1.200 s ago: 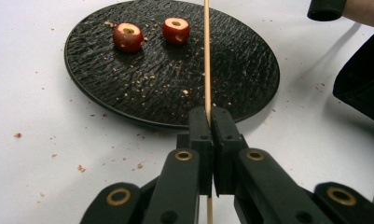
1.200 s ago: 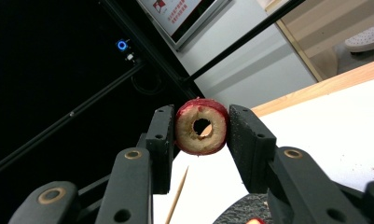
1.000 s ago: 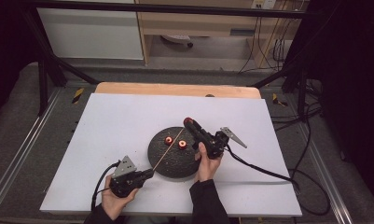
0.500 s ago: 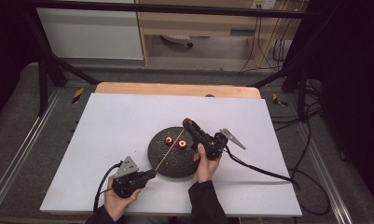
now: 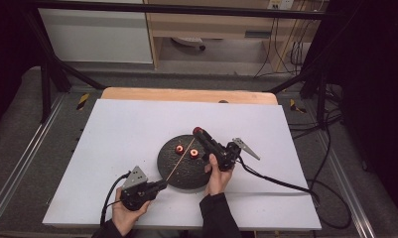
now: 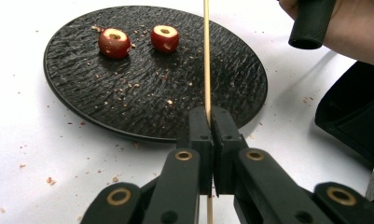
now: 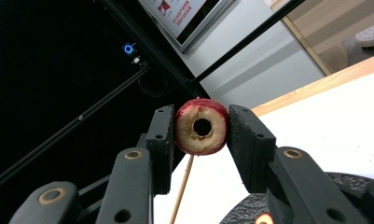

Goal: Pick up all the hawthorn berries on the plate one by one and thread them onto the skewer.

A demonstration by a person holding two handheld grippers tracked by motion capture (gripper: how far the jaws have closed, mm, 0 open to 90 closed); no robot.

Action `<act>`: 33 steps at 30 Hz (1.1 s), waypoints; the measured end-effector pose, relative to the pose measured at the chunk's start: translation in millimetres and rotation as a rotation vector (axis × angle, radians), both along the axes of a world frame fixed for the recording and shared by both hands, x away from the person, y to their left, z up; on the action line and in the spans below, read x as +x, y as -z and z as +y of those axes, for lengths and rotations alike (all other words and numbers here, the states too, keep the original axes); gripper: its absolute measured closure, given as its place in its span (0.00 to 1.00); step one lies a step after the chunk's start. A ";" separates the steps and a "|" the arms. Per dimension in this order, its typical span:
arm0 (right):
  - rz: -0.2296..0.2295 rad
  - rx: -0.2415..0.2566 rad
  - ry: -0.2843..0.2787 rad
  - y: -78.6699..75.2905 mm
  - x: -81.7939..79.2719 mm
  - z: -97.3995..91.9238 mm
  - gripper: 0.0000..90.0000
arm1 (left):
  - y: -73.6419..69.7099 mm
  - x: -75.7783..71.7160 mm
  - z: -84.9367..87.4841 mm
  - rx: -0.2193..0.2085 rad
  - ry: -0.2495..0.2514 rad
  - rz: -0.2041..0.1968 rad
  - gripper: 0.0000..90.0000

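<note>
A round black plate [image 5: 186, 171] lies on the white table and carries two red cored fruit pieces [image 5: 179, 149] [image 5: 194, 152]. My left gripper [image 5: 158, 187], near the plate's front left edge, is shut on the lower end of a thin wooden skewer [image 5: 179, 158] that slants up over the plate. In the left gripper view the shut jaws [image 6: 208, 120] pinch the skewer [image 6: 206, 56], with both fruit pieces [image 6: 114, 42] [image 6: 164, 38] beyond. My right gripper [image 5: 198, 133] is shut on a third cored fruit piece [image 7: 194, 139], held above the plate's far side, its hole facing the camera.
Crumbs are scattered over the plate [image 6: 152, 93] and the white table [image 5: 127, 129] around it. A wooden strip [image 5: 186, 95] runs along the table's far edge. Black frame bars and cables stand beyond and to the right.
</note>
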State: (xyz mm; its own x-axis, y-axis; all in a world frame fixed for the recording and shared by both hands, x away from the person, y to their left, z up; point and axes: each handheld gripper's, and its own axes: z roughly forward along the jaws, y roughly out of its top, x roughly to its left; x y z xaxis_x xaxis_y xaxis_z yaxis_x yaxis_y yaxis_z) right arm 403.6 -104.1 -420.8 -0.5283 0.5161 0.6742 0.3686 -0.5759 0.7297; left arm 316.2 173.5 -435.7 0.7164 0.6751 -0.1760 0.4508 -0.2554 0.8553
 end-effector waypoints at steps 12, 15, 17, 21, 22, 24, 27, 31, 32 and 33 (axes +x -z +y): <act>0.000 0.016 -0.019 -0.1 -2.7 0.0 0.70 | -3.9 0.7 -9.0 -0.018 -0.019 -0.011 0.98; 0.004 0.016 -0.026 -0.3 -3.5 -0.1 0.70 | -5.6 2.2 -10.8 -0.020 -0.023 -0.013 0.98; 0.005 0.015 -0.026 -0.4 -4.1 -0.1 0.70 | -6.6 3.1 -12.5 -0.017 -0.024 -0.016 0.98; 0.008 0.017 -0.033 0.2 -5.6 0.4 0.70 | -8.8 5.0 -15.4 -0.016 -0.024 -0.019 0.98; 0.009 0.017 -0.034 0.3 -5.8 0.5 0.70 | -9.6 5.7 -16.2 -0.015 -0.024 -0.019 0.98; 0.011 0.017 -0.037 0.5 -6.3 0.6 0.70 | -11.2 7.4 -17.2 -0.013 -0.027 -0.018 0.98; 0.010 0.018 -0.042 0.3 -7.5 0.5 0.70 | -12.8 9.7 -20.1 -0.010 -0.027 -0.021 0.98; 0.014 0.010 -0.046 1.7 -9.3 1.2 0.70 | -16.1 12.7 -23.9 -0.009 -0.026 -0.024 0.98; 0.015 0.010 -0.046 1.9 -9.9 1.5 0.70 | -16.9 13.6 -24.7 -0.009 -0.026 -0.023 0.98; 0.013 0.008 -0.047 2.3 -10.2 1.6 0.70 | -17.7 14.6 -25.5 -0.011 -0.027 -0.023 0.98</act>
